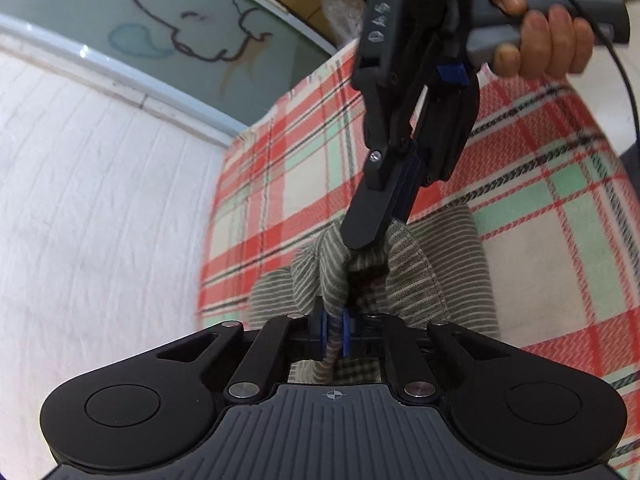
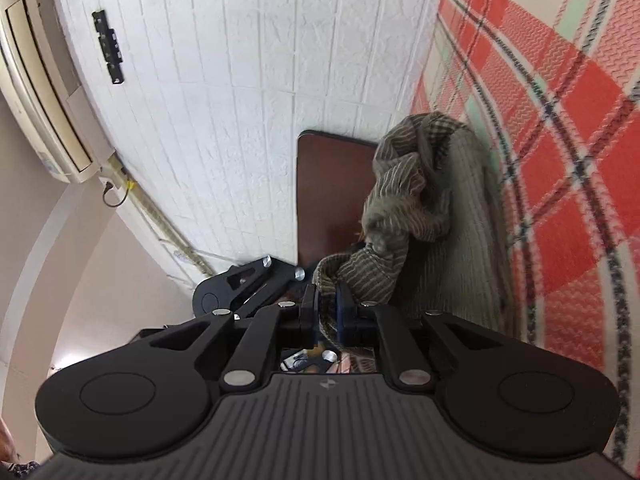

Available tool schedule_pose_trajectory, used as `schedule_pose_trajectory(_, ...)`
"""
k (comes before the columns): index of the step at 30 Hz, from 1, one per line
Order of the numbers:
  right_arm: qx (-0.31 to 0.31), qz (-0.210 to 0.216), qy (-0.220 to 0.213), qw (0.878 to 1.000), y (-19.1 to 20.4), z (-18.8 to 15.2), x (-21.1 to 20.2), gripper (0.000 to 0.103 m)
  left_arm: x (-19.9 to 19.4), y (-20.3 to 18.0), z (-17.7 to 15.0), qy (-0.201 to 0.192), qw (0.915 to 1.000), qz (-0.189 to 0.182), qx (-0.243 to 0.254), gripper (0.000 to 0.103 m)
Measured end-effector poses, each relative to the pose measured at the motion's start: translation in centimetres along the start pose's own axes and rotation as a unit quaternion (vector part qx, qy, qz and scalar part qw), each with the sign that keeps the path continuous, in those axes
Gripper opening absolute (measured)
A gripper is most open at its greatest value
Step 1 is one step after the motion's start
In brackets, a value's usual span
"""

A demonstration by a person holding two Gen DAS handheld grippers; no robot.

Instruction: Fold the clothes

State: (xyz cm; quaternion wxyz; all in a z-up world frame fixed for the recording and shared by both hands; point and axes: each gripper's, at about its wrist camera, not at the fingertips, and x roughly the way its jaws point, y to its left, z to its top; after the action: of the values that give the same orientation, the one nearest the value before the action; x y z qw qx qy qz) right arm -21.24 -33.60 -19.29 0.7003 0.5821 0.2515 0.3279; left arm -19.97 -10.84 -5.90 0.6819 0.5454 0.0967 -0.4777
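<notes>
The grey-green, finely striped knit garment point(image 1: 400, 264) is hanging bunched above the red, mint and cream plaid cloth point(image 1: 540, 208), its lower part trailing toward that cloth at 5 o'clock in the left wrist view. The left gripper point(image 1: 334, 334) is pinching a fold between its blue-padded fingers, closed down to the thickness of the fabric, at 6 o'clock. The right gripper point(image 1: 364, 240) is coming in from 1 o'clock, held by a bare hand point(image 1: 536, 36), and is biting the same bunch just above the left one; its own camera is showing its fingers point(image 2: 342, 316) narrowed onto a striped edge point(image 2: 360, 276). Judgement: two close grips are likely lifting one edge clear to spread or double it. A white brick-textured wall point(image 2: 240, 80) is lying at 12 o'clock.
</notes>
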Motion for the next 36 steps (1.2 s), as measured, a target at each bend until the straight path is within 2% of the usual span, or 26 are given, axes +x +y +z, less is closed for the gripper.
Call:
schedule_pose_trajectory(2,-0.040,-0.053,-0.027,0.997,0.8,-0.4,-0.5,0.018,0.2,1.0,-0.1,0.000,0.9992,-0.021,-0.033,0.002)
schedule_pose_trajectory(4,-0.103,-0.111,-0.051,0.987,2.6,-1.3,-0.7,0.042,0.1,2.5,-0.3,0.000,0.9958,-0.042,-0.082,0.002)
schedule_pose_trajectory(5,-0.135,-0.133,-0.059,0.980,3.8,-1.9,-0.7,0.043,-0.1,3.1,-0.4,-0.003,0.9940,-0.046,-0.100,0.003)
schedule_pose_trajectory(7,-0.215,-0.175,-0.073,0.958,6.5,-3.3,-0.1,0.043,-0.4,4.2,-0.7,-0.009,0.9893,-0.052,-0.136,0.005)
schedule_pose_trajectory(11,-0.362,-0.238,-0.106,0.895,11.6,-6.4,1.2,0.043,-0.5,4.8,-0.8,-0.011,0.9856,-0.059,-0.158,0.009)
schedule_pose_trajectory(15,-0.481,-0.263,-0.087,0.832,14.9,-9.2,3.2,0.041,-0.4,4.9,-0.9,-0.010,0.9838,-0.065,-0.167,0.010)
schedule_pose_trajectory(17,-0.539,-0.291,-0.069,0.787,15.3,-10.5,4.9,0.041,-0.4,4.9,-1.0,-0.010,0.9829,-0.067,-0.171,0.011)
schedule_pose_trajectory(19,-0.585,-0.316,-0.052,0.745,15.1,-11.5,6.4,0.035,-0.3,5.0,-1.0,-0.009,0.9819,-0.070,-0.176,0.012)
schedule_pose_trajectory(22,-0.623,-0.349,-0.039,0.699,14.4,-12.3,8.1,0.031,-0.3,5.3,-1.2,-0.009,0.9803,-0.074,-0.183,0.014)
schedule_pose_trajectory(23,-0.632,-0.360,-0.035,0.686,14.1,-12.4,8.5,0.031,-0.3,5.4,-1.3,-0.009,0.9798,-0.075,-0.185,0.013)
schedule_pose_trajectory(25,-0.641,-0.364,-0.029,0.675,13.7,-12.5,8.8,0.031,-0.3,5.6,-1.5,-0.008,0.9786,-0.078,-0.190,0.013)
schedule_pose_trajectory(27,-0.659,-0.375,-0.026,0.652,13.6,-13.0,9.4,0.031,-0.3,5.8,-1.6,-0.008,0.9775,-0.081,-0.195,0.013)
schedule_pose_trajectory(28,-0.669,-0.381,-0.024,0.638,13.5,-13.3,9.7,0.031,-0.3,5.9,-1.7,-0.008,0.9769,-0.082,-0.197,0.013)
schedule_pose_trajectory(30,-0.696,-0.398,-0.021,0.597,13.2,-13.8,10.5,0.031,-0.2,5.9,-1.4,-0.009,0.9764,-0.087,-0.197,0.013)
schedule_pose_trajectory(31,-0.707,-0.404,-0.016,0.580,13.1,-14.0,10.9,0.031,-0.2,5.9,-1.3,-0.010,0.9762,-0.088,-0.198,0.014)
schedule_pose_trajectory(33,-0.722,-0.415,-0.004,0.555,12.7,-14.1,11.3,0.027,-0.2,5.9,-1.1,-0.011,0.9765,-0.083,-0.198,0.017)
schedule_pose_trajectory(34,-0.726,-0.419,0.002,0.545,12.4,-14.2,11.5,0.014,-0.2,6.0,-1.2,-0.012,0.9758,-0.084,-0.201,0.017)
schedule_pose_trajectory(35,-0.724,-0.424,0.008,0.544,12.3,-14.1,11.6,0.009,-0.2,6.0,-1.3,-0.013,0.9752,-0.085,-0.204,0.016)
schedule_pose_trajectory(36,-0.718,-0.425,0.009,0.551,12.3,-13.8,11.4,0.008,-0.3,6.0,-1.5,-0.014,0.9752,-0.081,-0.205,0.022)
